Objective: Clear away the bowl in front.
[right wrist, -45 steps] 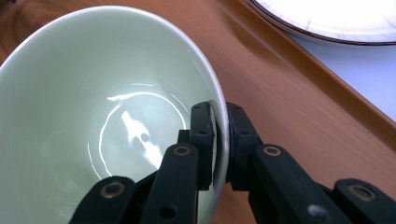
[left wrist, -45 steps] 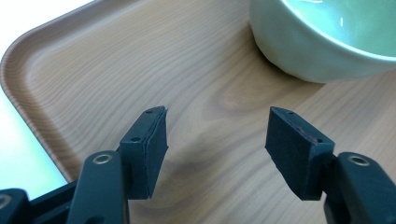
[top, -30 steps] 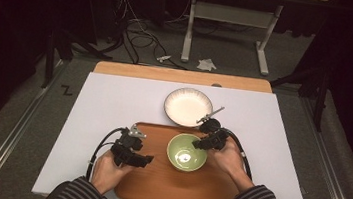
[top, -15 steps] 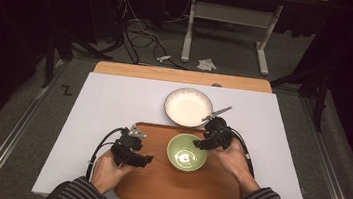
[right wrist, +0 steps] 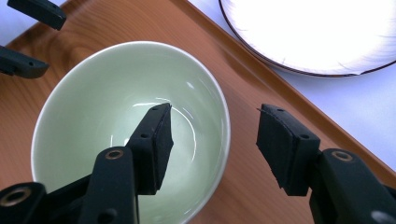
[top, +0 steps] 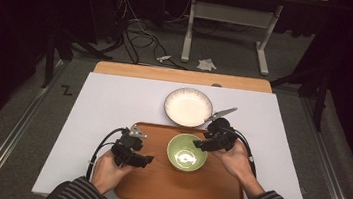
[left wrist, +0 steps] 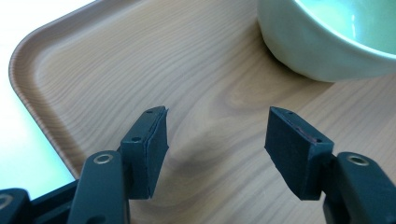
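A pale green bowl stands upright on a wooden tray. My right gripper hovers at the bowl's right rim. In the right gripper view the right gripper is open: one jaw hangs over the inside of the bowl and the other outside, with the rim between them untouched. Its jaws have just been opening. My left gripper rests low over the tray, left of the bowl. In the left gripper view the left gripper is open over bare tray, and the bowl sits ahead at upper right.
A white plate with a dark rim lies on the white tabletop just beyond the tray, and the plate shows close to the tray edge. The table's wooden far edge borders cables and a stand on the floor.
The right gripper's jaws have opened off the bowl's rim and the hand has lifted slightly. The bowl stays on the tray. The left hand has not moved.
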`<state>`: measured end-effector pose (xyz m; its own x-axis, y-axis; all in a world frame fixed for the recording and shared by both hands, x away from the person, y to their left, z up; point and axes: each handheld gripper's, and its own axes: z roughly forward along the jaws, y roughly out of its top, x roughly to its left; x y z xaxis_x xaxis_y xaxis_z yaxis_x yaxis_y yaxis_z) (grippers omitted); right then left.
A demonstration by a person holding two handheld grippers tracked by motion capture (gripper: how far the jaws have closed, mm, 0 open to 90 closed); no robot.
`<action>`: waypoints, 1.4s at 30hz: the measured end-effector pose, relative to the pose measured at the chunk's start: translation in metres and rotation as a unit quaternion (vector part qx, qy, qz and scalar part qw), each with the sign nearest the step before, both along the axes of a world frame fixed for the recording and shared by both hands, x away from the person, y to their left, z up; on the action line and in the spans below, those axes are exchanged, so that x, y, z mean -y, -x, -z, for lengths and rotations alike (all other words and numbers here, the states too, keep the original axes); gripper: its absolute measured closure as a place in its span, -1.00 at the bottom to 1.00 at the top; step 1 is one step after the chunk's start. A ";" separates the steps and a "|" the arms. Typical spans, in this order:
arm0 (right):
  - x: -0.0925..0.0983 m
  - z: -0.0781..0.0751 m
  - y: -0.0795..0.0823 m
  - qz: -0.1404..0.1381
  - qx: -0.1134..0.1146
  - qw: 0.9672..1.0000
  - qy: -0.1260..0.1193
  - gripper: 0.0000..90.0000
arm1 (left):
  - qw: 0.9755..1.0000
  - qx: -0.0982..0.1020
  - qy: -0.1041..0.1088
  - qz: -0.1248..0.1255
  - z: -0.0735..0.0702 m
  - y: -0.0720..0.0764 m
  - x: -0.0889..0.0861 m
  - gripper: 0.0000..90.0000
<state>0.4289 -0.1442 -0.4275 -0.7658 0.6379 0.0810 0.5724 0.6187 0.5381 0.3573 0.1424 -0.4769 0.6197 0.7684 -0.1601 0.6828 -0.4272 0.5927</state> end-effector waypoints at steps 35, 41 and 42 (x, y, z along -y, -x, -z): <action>0.022 -0.015 0.012 0.012 0.020 0.999 -0.046 0.06 | 1.000 0.006 0.003 0.005 -0.001 0.001 0.000 -0.13; 0.027 -0.018 0.015 0.019 0.020 0.998 -0.050 0.06 | 1.000 0.002 0.002 0.007 0.001 0.000 0.002 -0.13; 0.030 -0.018 0.015 0.016 0.023 0.998 -0.053 0.06 | 1.000 0.003 0.001 0.007 0.000 0.000 0.001 -0.13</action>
<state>0.4137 -0.1742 -0.4092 -0.7491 0.6527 0.1133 0.5641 0.5387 0.6257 0.3570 0.1409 -0.4772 0.6309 0.7595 -0.1586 0.6735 -0.4345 0.5980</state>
